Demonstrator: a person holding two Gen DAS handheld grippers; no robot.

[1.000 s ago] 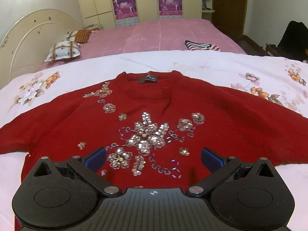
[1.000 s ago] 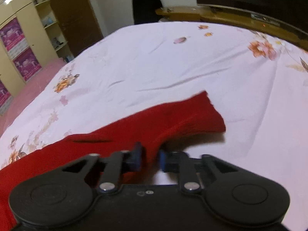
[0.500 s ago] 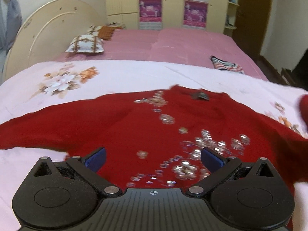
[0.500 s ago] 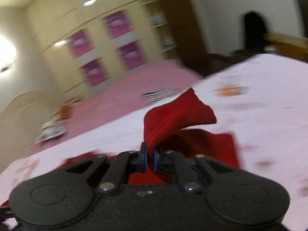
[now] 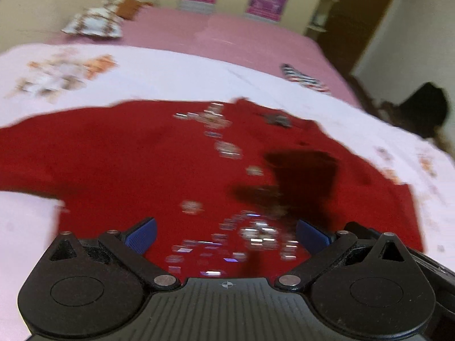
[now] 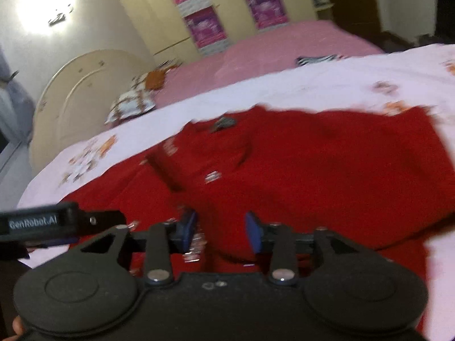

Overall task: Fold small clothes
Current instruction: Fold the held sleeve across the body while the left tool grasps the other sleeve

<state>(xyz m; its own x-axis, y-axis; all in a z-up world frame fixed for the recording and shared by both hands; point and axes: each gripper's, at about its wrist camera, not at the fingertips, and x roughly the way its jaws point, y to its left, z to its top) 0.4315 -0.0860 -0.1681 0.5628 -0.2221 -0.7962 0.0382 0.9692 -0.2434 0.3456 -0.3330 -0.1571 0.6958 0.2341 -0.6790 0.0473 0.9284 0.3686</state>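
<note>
A red sweater with silver sequin flowers lies face up on the white floral bedsheet. Its right sleeve is folded in across the chest; the left sleeve still stretches out to the left. My left gripper is open and empty, low over the sweater's lower front. My right gripper is open, just above the folded-in sleeve and the sequins. The left gripper's body shows at the left edge of the right wrist view. Both views are blurred.
A pink bed cover lies beyond the sheet, with a patterned pillow by the headboard and a striped garment to the right. Wardrobes with purple posters stand at the back. A dark object sits at the bed's right side.
My right gripper carried the right sleeve up and over onto the sweater's chest, then opened and let it go. My left gripper swung left and stayed open.
</note>
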